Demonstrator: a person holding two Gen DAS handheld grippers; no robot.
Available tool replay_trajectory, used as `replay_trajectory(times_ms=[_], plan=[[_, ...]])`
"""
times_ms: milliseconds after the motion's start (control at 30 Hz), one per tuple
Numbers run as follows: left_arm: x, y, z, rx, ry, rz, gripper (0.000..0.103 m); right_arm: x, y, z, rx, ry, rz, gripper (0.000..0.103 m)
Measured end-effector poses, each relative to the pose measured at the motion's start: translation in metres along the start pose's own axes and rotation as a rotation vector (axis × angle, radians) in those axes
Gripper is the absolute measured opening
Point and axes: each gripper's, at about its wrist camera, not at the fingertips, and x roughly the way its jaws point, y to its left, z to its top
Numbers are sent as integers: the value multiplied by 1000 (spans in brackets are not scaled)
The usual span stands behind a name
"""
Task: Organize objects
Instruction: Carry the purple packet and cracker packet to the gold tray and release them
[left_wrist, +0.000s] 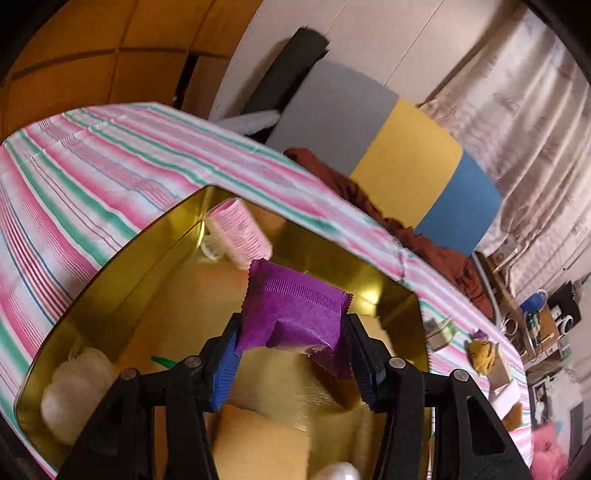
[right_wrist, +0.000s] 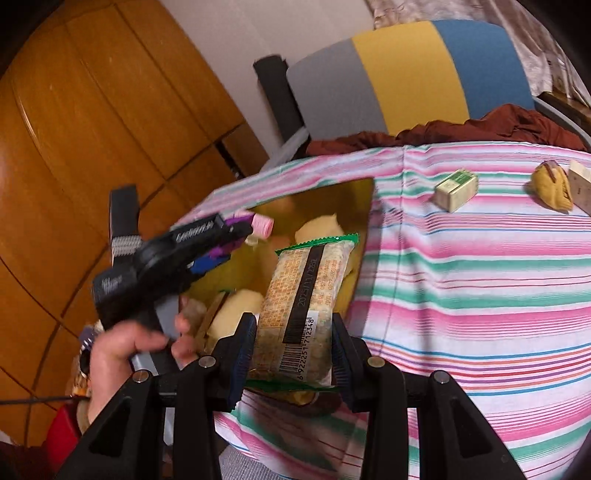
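Observation:
My left gripper (left_wrist: 291, 354) is shut on a purple packet (left_wrist: 295, 310) and holds it above the open gold tin (left_wrist: 122, 266). The tin holds a pink hair roller (left_wrist: 240, 232), white round pads (left_wrist: 74, 384) and a yellow sponge (left_wrist: 262, 446). My right gripper (right_wrist: 293, 354) is shut on a green-edged snack bar packet (right_wrist: 306, 306) and holds it over the tin's near edge (right_wrist: 364, 221). The left gripper (right_wrist: 229, 236) also shows in the right wrist view, over the tin with the purple packet (right_wrist: 236, 221).
The tin sits on a pink, green and white striped cloth (right_wrist: 480, 295). On the cloth to the right lie a small green-and-white box (right_wrist: 456, 190), a yellow fabric item (right_wrist: 552, 188) and a beige box (right_wrist: 580, 188). A colour-block chair (right_wrist: 406, 74) with brown cloth (right_wrist: 480, 129) stands behind.

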Motion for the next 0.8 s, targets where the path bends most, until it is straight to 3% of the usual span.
replay_trajectory(times_ms=[100, 267, 400, 500, 567, 800], plan=[[9, 7, 1, -21, 49, 21, 57, 8, 7, 0, -32, 23, -40, 39], [5, 19, -4, -63, 64, 15, 77, 18, 16, 1, -80, 42, -81, 39], [-17, 29, -9, -104, -4, 21, 84, 25, 19, 2, -105, 52, -111, 39], [-35, 36, -14, -137, -79, 61, 96, 28, 17, 1, -99, 63, -124, 39], [-49, 41, -21, -154, -123, 101, 98, 30, 16, 1, -95, 68, -129, 39], [-66, 43, -30, -136, -152, 120, 100, 37, 14, 2, -74, 71, -142, 42]])
